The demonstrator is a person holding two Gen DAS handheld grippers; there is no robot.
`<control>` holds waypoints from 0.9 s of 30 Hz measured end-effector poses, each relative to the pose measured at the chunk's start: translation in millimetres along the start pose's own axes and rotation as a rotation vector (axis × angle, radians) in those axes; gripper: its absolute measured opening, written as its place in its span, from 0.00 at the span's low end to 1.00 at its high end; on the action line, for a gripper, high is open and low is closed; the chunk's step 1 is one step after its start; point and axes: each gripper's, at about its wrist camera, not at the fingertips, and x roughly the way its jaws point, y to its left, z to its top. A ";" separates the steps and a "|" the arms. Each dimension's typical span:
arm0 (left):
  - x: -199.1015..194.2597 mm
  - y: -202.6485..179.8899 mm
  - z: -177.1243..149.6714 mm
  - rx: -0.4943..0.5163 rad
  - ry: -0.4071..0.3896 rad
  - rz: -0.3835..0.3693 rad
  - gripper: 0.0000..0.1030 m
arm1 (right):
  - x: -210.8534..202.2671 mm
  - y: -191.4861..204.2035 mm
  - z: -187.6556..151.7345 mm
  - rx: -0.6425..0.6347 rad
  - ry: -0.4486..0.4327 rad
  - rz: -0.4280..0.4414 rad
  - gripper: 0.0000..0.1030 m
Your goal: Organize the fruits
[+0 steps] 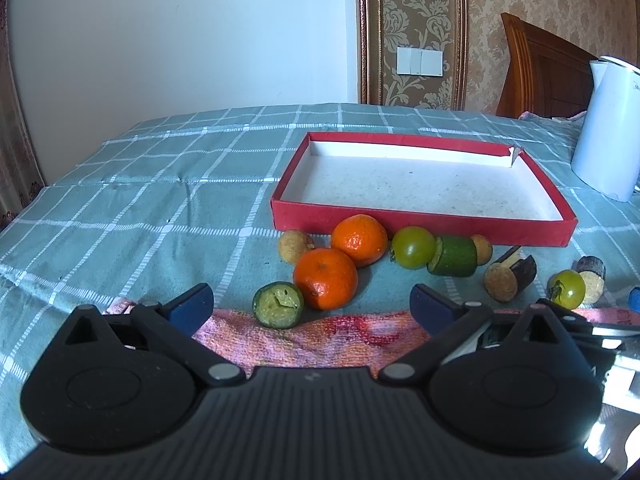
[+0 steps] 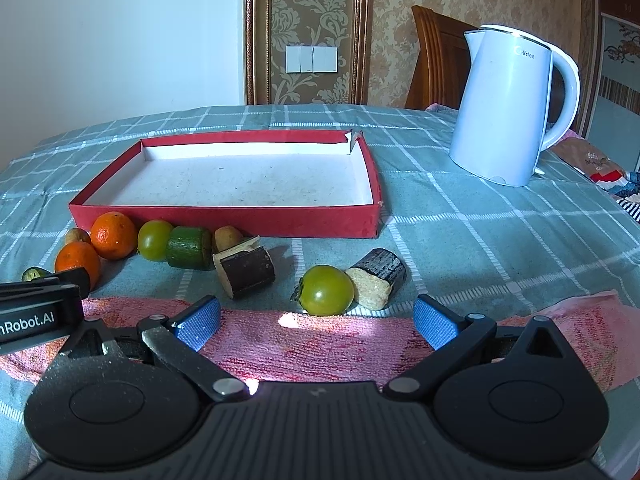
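Observation:
A shallow red box (image 1: 420, 225) (image 2: 224, 218) with a white floor stands on the checked cloth, nothing inside it. Along its near wall lie two oranges (image 1: 325, 278) (image 1: 359, 240), green tomatoes (image 1: 413, 247) (image 2: 328, 290), cucumber pieces (image 1: 278, 305) (image 1: 453, 257), small tan fruits (image 1: 293, 245) and dark-skinned cane pieces (image 2: 246, 269) (image 2: 378, 278). My left gripper (image 1: 312, 308) is open over the pink towel, the near orange and a cucumber piece just beyond its fingertips. My right gripper (image 2: 316, 322) is open too, a green tomato right ahead of it.
A white electric kettle (image 2: 508, 108) stands at the right behind the box. A pink towel (image 2: 312, 346) lies along the table's near side under both grippers. A wooden chair back (image 2: 436, 60) and papered wall rise behind. Packets (image 2: 592, 160) lie at the far right edge.

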 end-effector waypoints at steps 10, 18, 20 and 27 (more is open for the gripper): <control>0.0 0.0 0.1 0.000 -0.019 0.003 1.00 | 0.6 0.0 0.0 0.000 0.001 0.002 1.00; 0.0 0.2 0.7 0.009 -0.013 0.009 1.00 | 2.3 0.3 1.1 -0.002 0.008 0.002 1.00; 0.4 -0.2 0.9 0.009 -0.004 0.008 1.00 | 3.1 -0.1 1.0 -0.001 0.010 0.002 1.00; 3.7 3.7 0.0 -0.007 0.010 -0.002 1.00 | 4.2 -3.5 1.2 -0.007 0.015 0.015 1.00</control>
